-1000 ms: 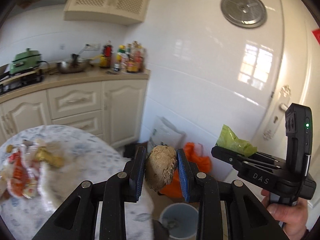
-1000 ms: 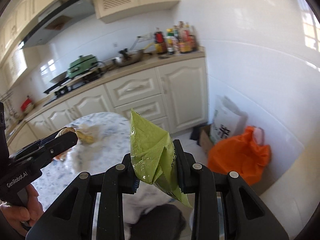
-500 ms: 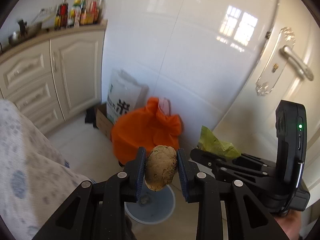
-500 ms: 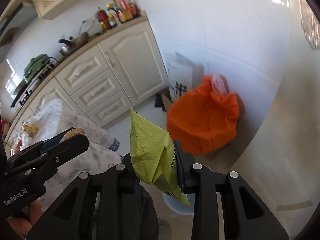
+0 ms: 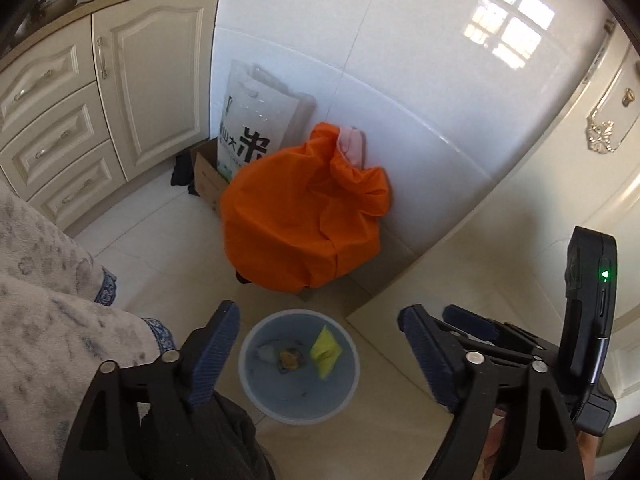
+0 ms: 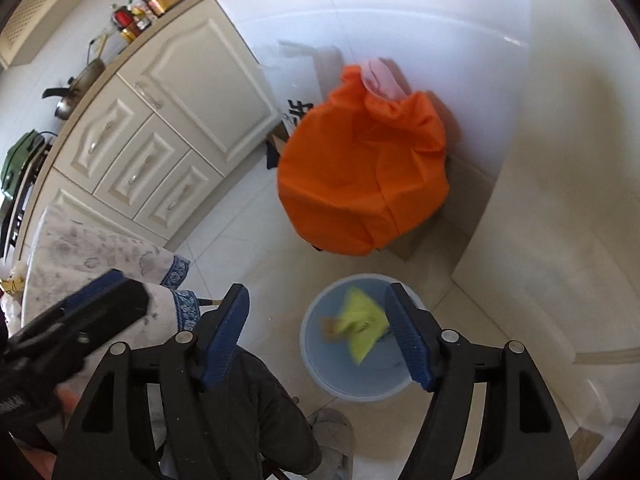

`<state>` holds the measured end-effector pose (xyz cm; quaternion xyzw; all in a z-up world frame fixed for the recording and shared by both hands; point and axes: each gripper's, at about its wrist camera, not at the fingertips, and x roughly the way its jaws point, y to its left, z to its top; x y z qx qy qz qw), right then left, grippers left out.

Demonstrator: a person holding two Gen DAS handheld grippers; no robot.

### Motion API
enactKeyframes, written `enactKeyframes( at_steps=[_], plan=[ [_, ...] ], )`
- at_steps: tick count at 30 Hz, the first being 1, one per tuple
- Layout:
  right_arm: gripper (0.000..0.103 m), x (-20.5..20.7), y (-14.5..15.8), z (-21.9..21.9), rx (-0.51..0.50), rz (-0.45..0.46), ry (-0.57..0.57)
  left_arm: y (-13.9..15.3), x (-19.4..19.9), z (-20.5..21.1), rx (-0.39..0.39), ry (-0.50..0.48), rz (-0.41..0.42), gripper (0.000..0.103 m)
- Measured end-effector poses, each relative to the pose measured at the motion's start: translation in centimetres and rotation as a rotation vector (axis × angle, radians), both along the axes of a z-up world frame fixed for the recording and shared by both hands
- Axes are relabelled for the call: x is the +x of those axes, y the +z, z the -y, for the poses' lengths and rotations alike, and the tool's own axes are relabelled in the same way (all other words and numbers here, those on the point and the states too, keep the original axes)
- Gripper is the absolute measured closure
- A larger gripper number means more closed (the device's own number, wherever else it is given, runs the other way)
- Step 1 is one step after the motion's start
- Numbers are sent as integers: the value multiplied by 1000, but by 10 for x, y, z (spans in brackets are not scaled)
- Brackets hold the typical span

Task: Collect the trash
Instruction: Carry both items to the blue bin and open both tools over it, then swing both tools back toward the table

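Two grippers hang over a pale blue bin (image 5: 299,364) on the tiled floor, both pointing steeply down. In the left wrist view, the left gripper (image 5: 320,356) has just been opening; its jaws stand wide apart with nothing between them. Below, inside the bin, lie a brown lump (image 5: 289,357) near the middle and a yellow-green wrapper (image 5: 326,350) just to its right. The right gripper (image 5: 452,320) shows at the right edge, its blue pads parted and bare. Beyond the bin an orange bag (image 5: 304,216) slumps against the white wall, with a printed sack (image 5: 256,128) behind it to the left.

In the right wrist view, the right gripper (image 6: 316,336) has likewise just been opening and is released, empty. The wrapper (image 6: 360,322), blurred, sits in the bin (image 6: 352,376) beside the lump (image 6: 330,326). The left gripper (image 6: 104,296) enters at near left.
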<state>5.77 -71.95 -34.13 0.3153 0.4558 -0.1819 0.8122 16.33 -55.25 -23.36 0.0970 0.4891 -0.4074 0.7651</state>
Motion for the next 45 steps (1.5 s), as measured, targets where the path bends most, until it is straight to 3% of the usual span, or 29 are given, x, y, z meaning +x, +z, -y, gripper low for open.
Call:
enactKeyframes(
  at_steps=[4, 10, 18, 27, 34, 45],
  plan=[
    [0, -4, -1, 0, -9, -14, -26, 6, -10, -2, 20, 24, 71, 4],
    [0, 0, 4, -6, -15, -22, -37, 27, -24, -14, -1, 60, 123, 1],
    [0, 13, 51, -35, -61, 58, 10, 74, -47, -76, -75, 107, 193, 1],
    [0, 33, 136, -105, -171, 204, 107, 132, -75, -188, -156, 200, 305, 1],
    [0, 50, 192, -177, -250, 309, 226, 171, -100, -293, -221, 340, 408, 1],
    [0, 72, 242, -296, -352, 423, 414, 194, -150, -436, -263, 529, 540, 1]
  ],
)
